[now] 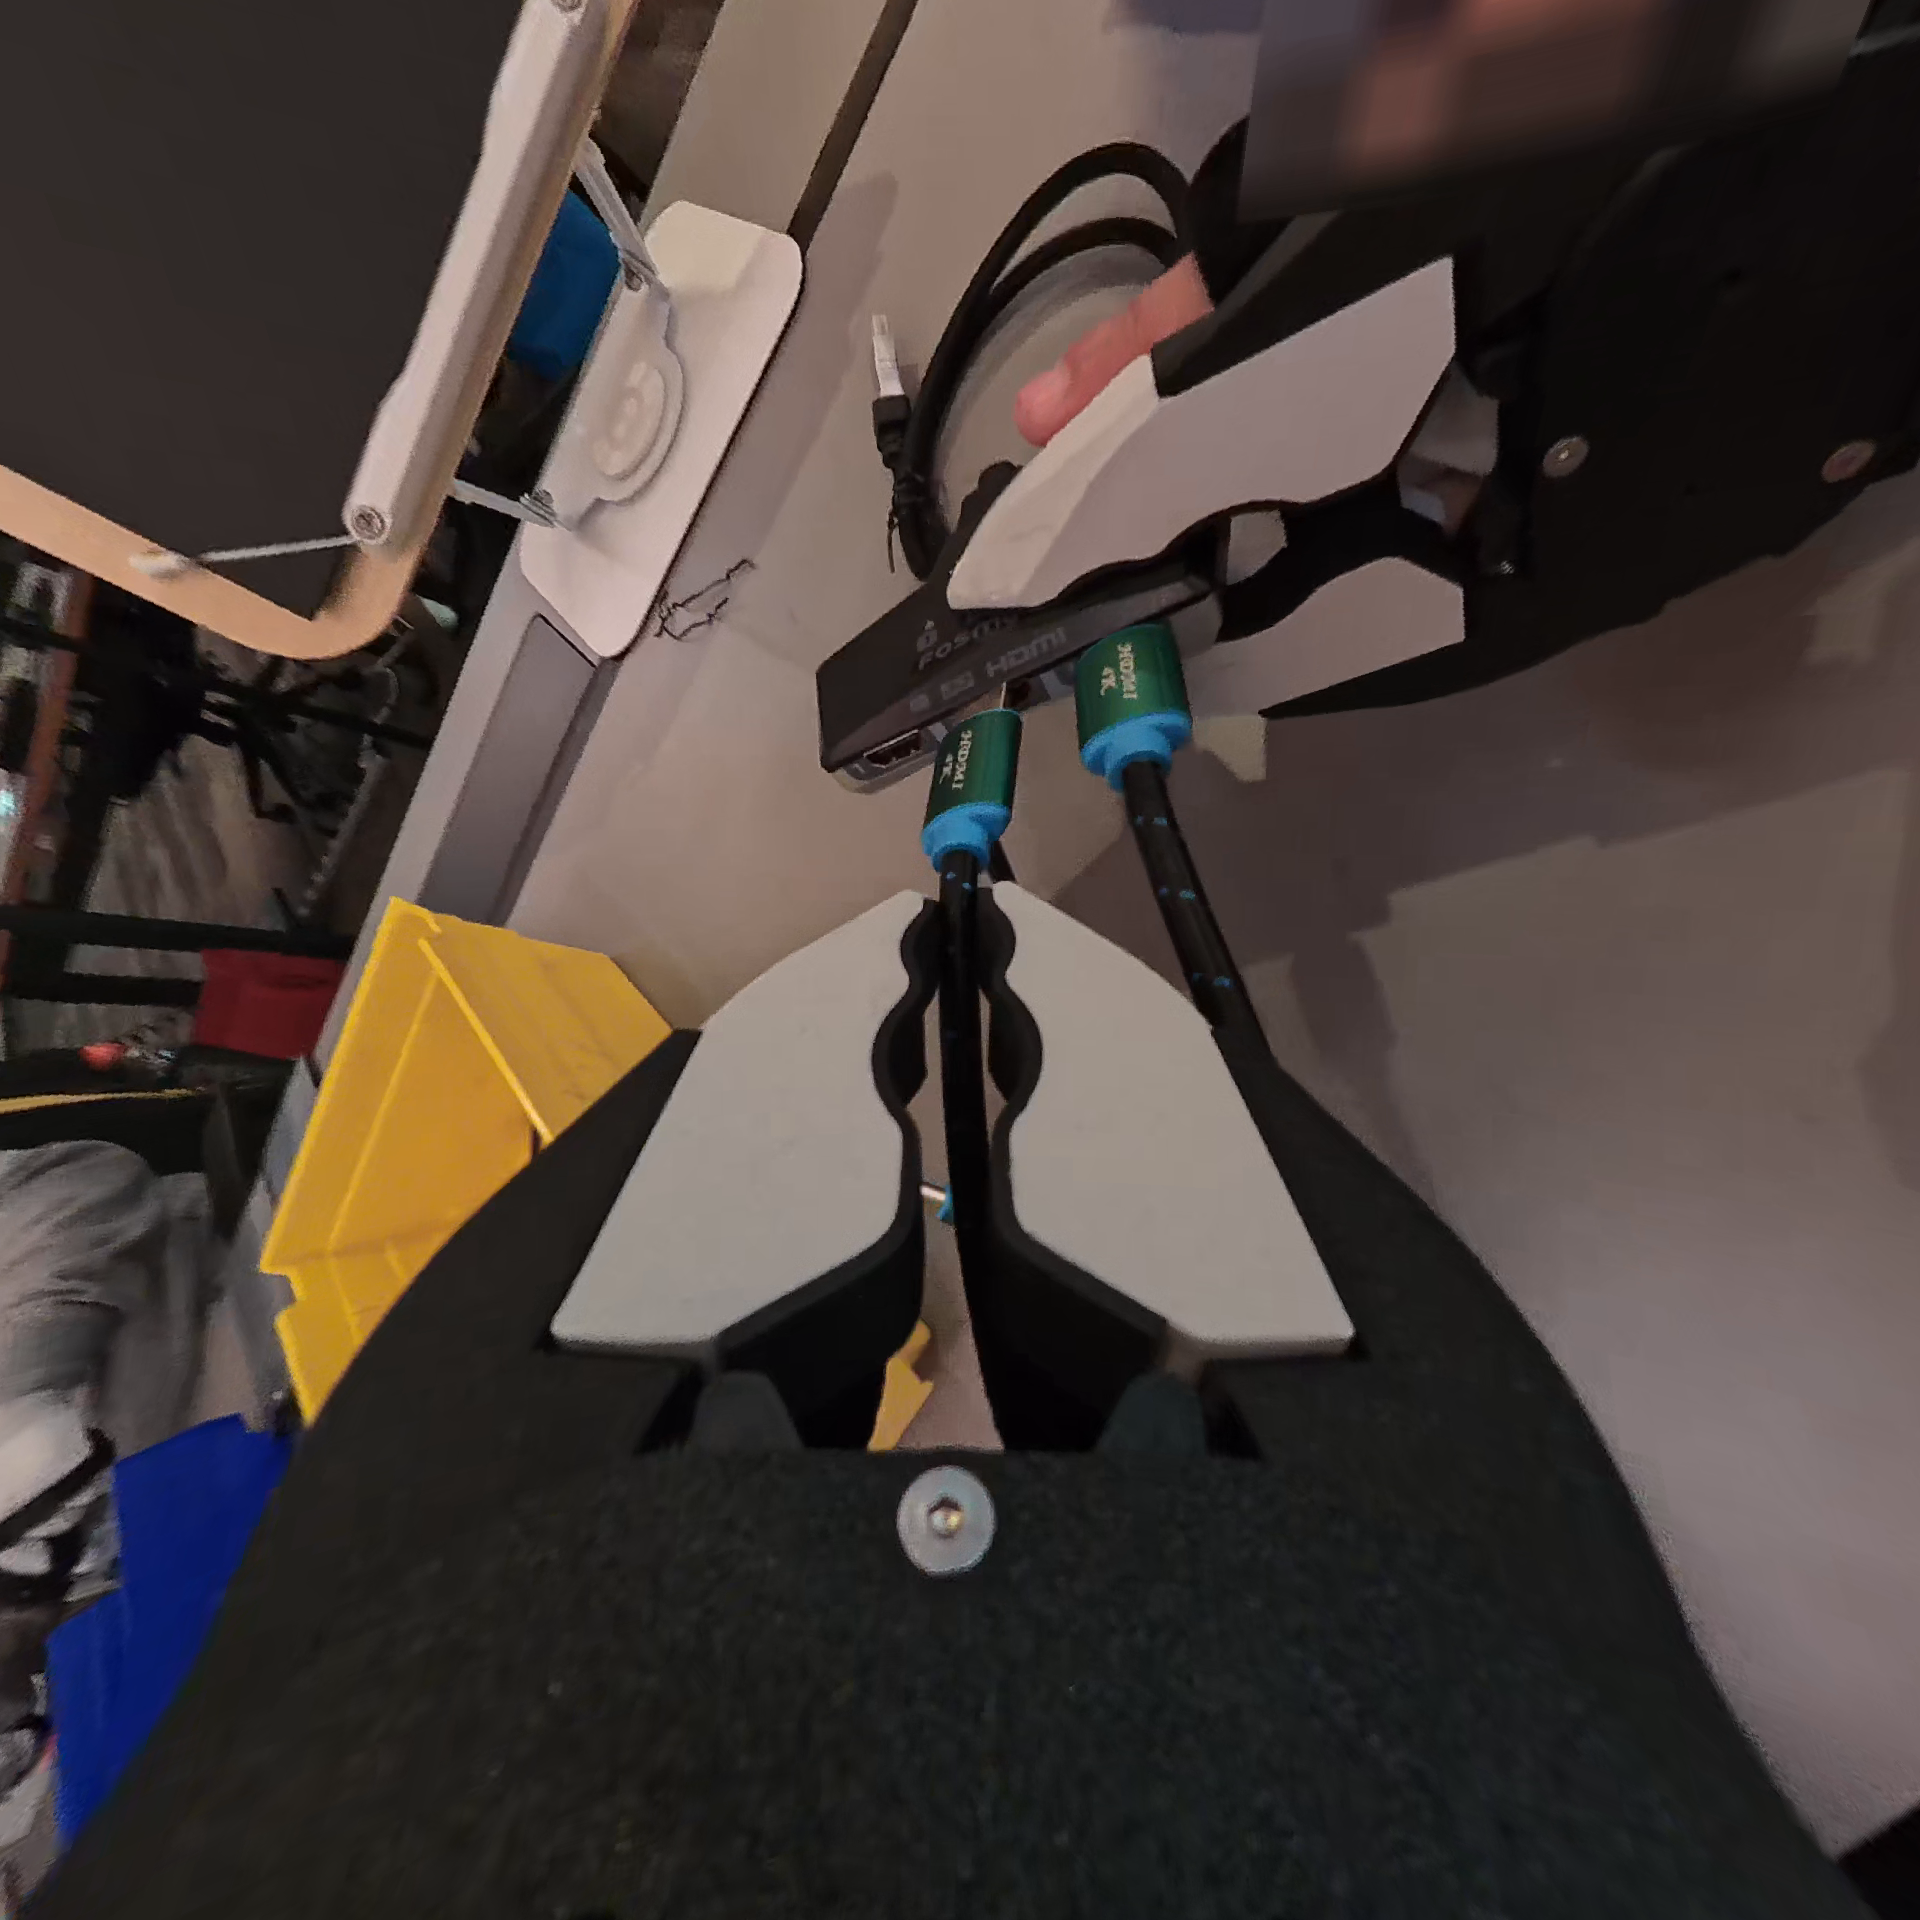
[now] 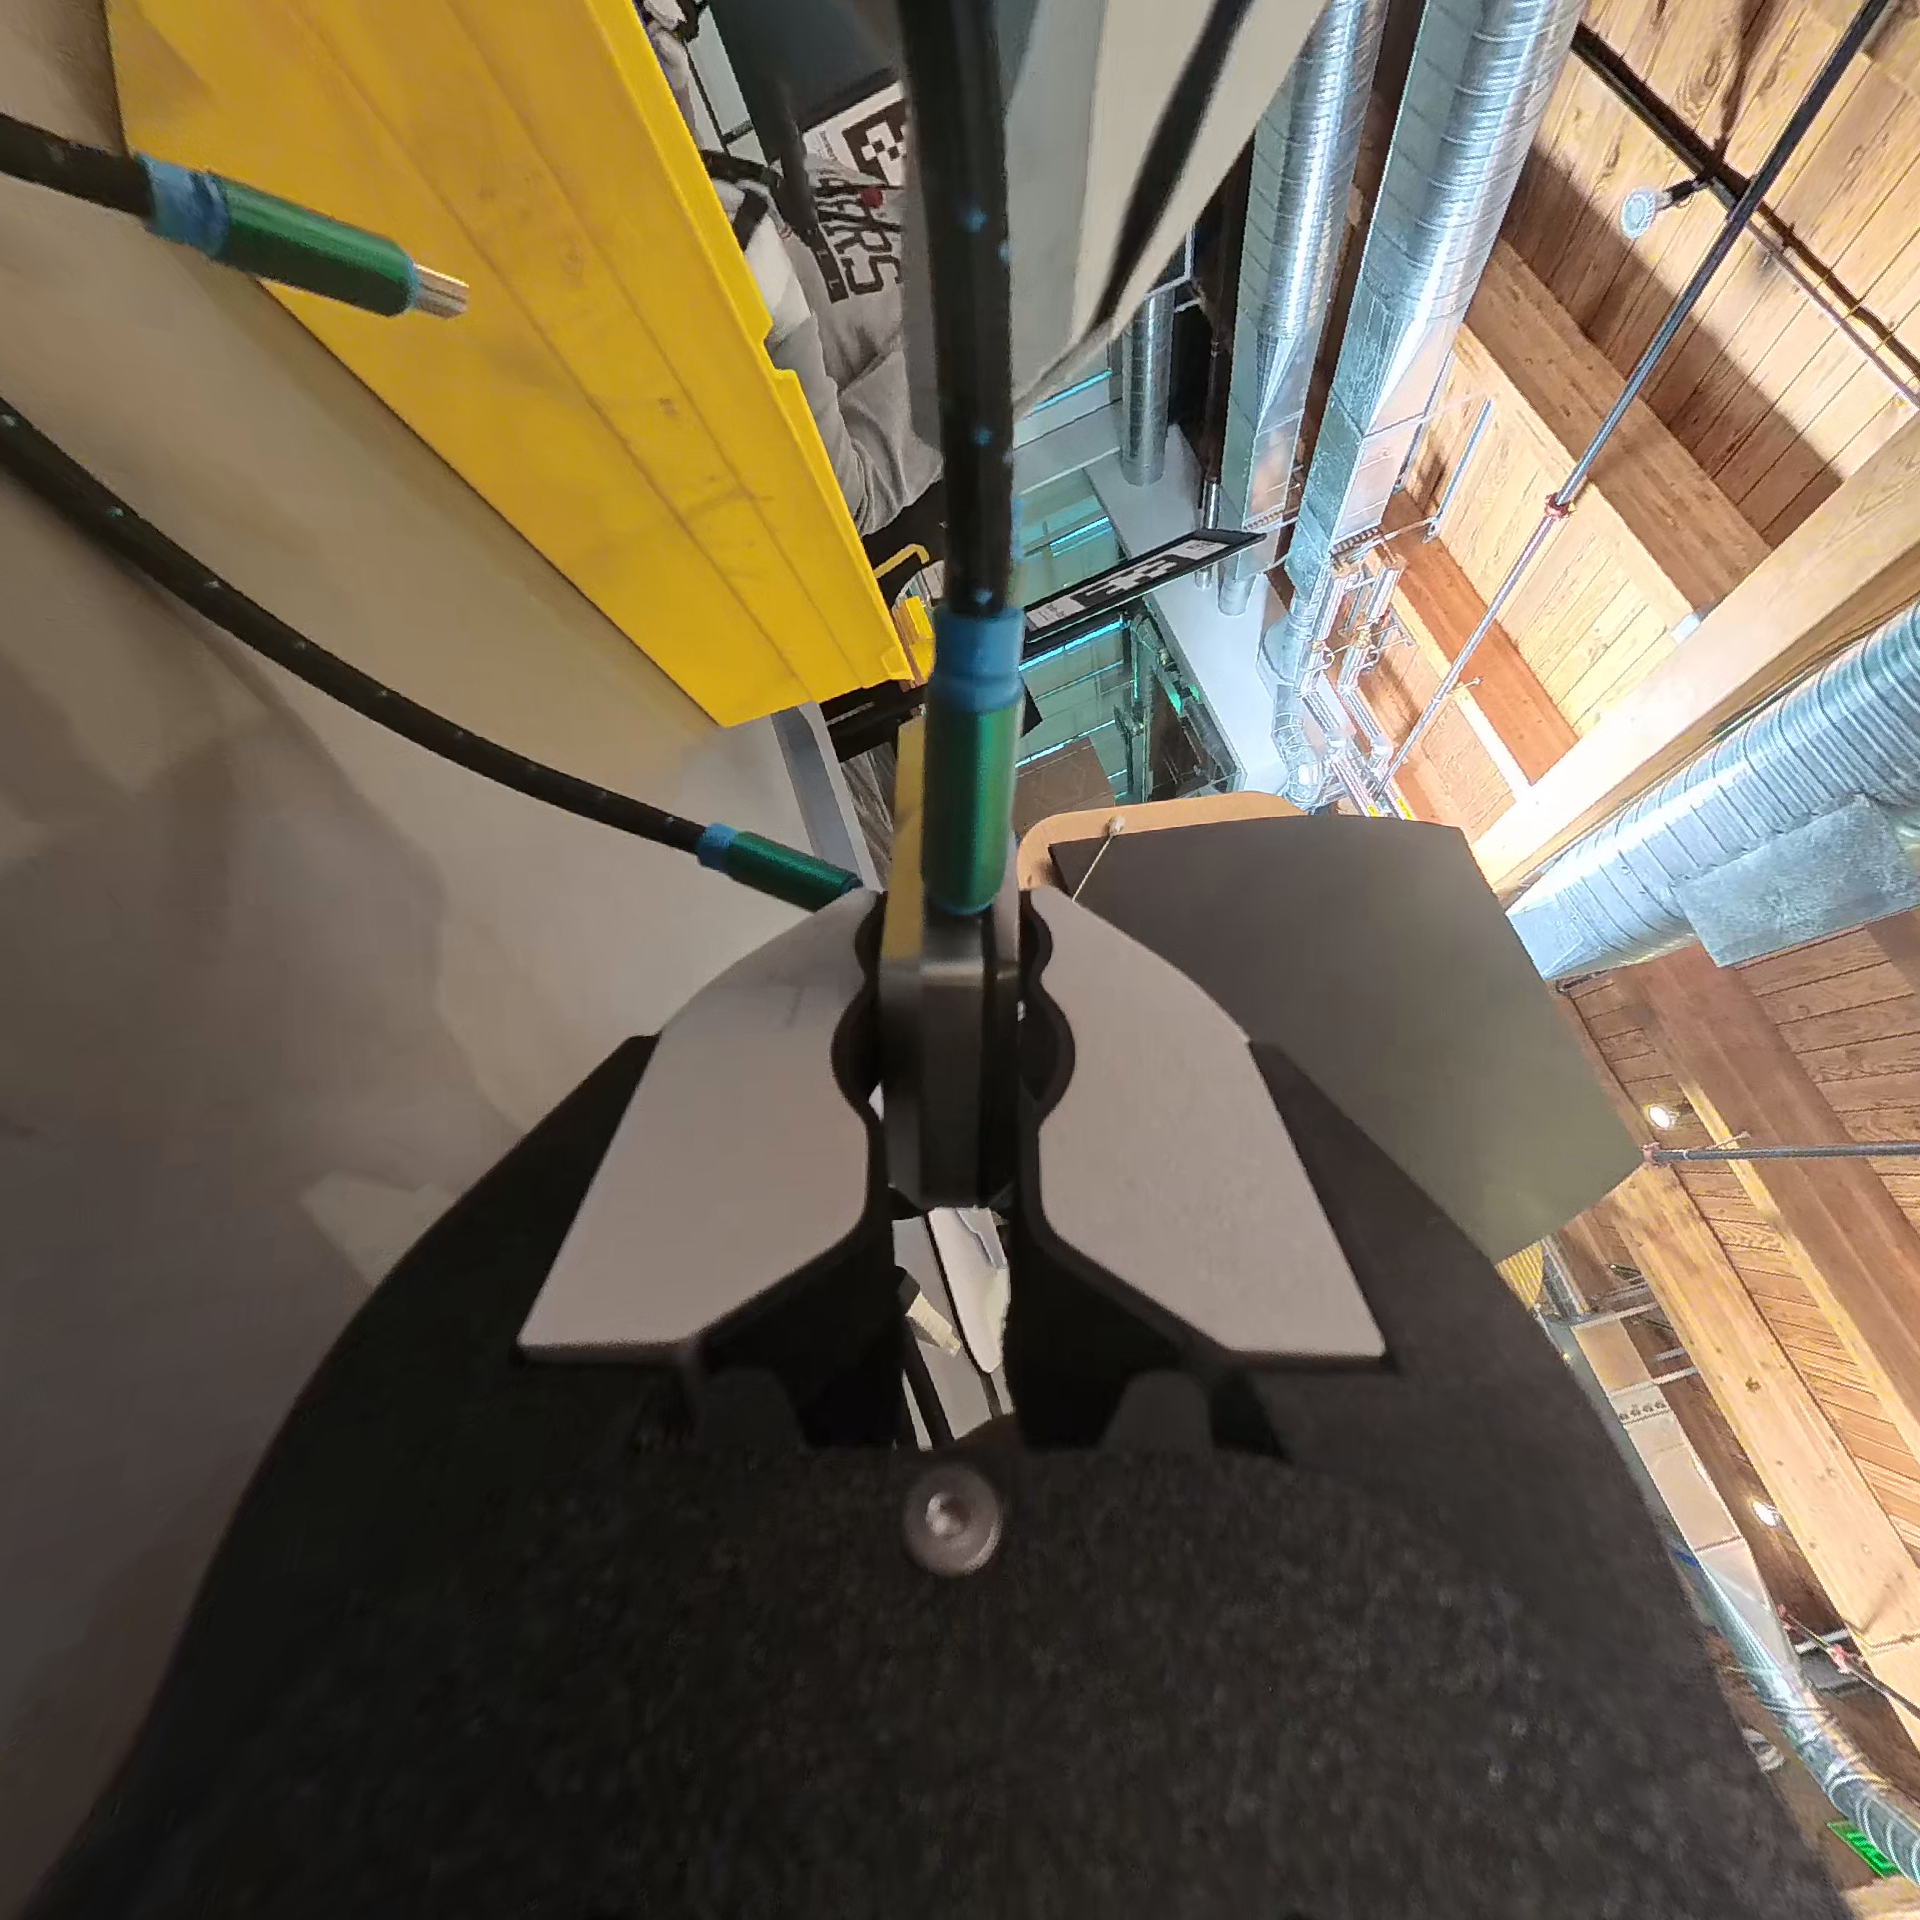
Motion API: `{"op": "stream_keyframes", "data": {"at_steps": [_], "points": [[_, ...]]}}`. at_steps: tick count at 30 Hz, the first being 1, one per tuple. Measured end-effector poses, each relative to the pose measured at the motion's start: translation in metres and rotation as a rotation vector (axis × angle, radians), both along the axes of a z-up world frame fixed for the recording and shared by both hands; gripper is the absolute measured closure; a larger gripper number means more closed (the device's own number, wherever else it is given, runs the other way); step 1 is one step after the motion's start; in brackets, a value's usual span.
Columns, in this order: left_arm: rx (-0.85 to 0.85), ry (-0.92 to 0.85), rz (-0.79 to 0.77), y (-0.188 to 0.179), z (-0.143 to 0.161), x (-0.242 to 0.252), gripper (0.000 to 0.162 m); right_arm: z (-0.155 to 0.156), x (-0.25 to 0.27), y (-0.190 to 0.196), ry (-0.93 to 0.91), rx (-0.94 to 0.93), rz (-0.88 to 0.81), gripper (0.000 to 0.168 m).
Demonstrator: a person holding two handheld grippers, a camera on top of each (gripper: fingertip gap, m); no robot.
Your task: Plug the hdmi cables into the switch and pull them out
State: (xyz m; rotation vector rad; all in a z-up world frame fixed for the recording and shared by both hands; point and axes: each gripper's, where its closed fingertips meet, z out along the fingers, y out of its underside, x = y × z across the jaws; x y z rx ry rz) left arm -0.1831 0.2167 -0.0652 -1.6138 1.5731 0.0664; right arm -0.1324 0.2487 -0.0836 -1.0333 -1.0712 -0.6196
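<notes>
My left gripper [image 1: 961, 899] is shut on a black braided HDMI cable [image 1: 961, 1039], just behind its green plug [image 1: 971, 769]. The plug's tip is at the middle port of the black switch [image 1: 914, 665]; I cannot tell how deep it sits. A second green plug [image 1: 1127, 691] sits in the port to its right, and the port to its left [image 1: 894, 750] is empty. My right gripper [image 2: 951, 914] is shut on the switch [image 2: 935, 1060] and holds it off the table; its white finger [image 1: 1195, 457] shows in the left wrist view. A third plug [image 2: 312, 244] lies loose.
A yellow bin [image 1: 436, 1091] stands at the left of the light table [image 1: 1558, 1143], and shows again in the right wrist view [image 2: 520, 364]. A blue bin [image 1: 177, 1558] is below it. A coiled black cable [image 1: 997, 270] lies behind the switch. A white base plate [image 1: 675, 416] is at the far left. Across from one pair of fingers to the other is roughly 7 cm.
</notes>
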Motion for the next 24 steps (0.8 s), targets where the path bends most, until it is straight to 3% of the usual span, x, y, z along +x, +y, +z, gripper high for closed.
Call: {"op": "stream_keyframes", "data": {"at_steps": [17,21,24], "points": [[0.206,0.165,-0.091,0.0037,-0.0061,0.0055,0.156,-0.0054,0.0036,0.0027,-0.028,-0.002,-0.025,0.147],[0.139,0.14,-0.033,0.0044,-0.0074,0.0039,0.156,-0.007,0.0029,0.0031,-0.02,-0.029,-0.029,0.147],[-0.031,0.054,0.015,0.0016,-0.0101,0.0046,0.156,-0.0084,0.0022,0.0037,-0.029,-0.038,-0.043,0.147]]}}
